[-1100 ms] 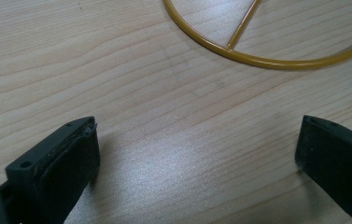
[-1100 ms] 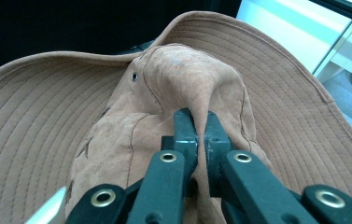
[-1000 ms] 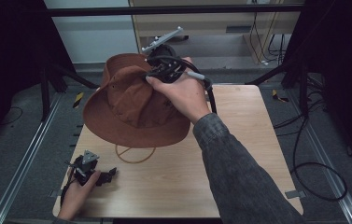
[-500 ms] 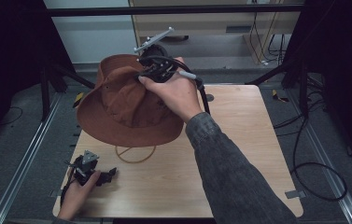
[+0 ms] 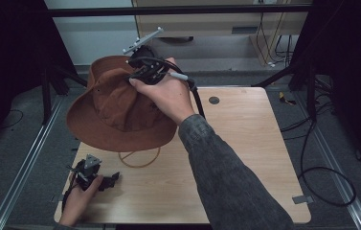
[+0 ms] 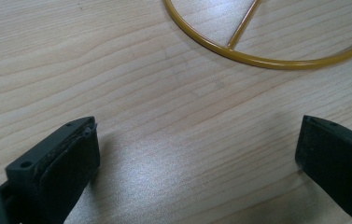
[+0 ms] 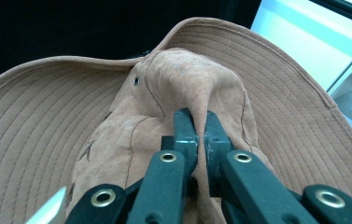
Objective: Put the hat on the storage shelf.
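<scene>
A: Where is the hat?

B: Brown wide-brimmed hat [image 5: 116, 110] is off the table, raised above its far-left part, at about 10 o'clock from the table's centre in the high view. Brim tilts, low edge toward the near side. In the right gripper view the crown is gathered into a ridge of suede, one small metal eyelet just left of that ridge.

A: What carries it?

B: Right gripper [image 7: 200, 122]. Jaws pressed together, pinching the fold of crown fabric between them. The right hand [image 5: 166, 93] wraps the gripper body at the crown's 3 o'clock side; a grey-sleeved forearm runs from it to 5 o'clock, out the bottom of the high view.

A: Under the hat?

B: A thin yellow ring [image 6: 267, 59] with a straight spoke across it lies flat on the wood table [image 5: 245, 158], partly hidden by the brim's near edge.

A: And the other gripper?

B: Left gripper [image 6: 197, 154] sits low on the table at 7 o'clock, held by the left hand [image 5: 77, 201]. Jaws spread wide, bare wood between them; ring lies beyond the tips at 12 to 1 o'clock, apart from both.
</scene>
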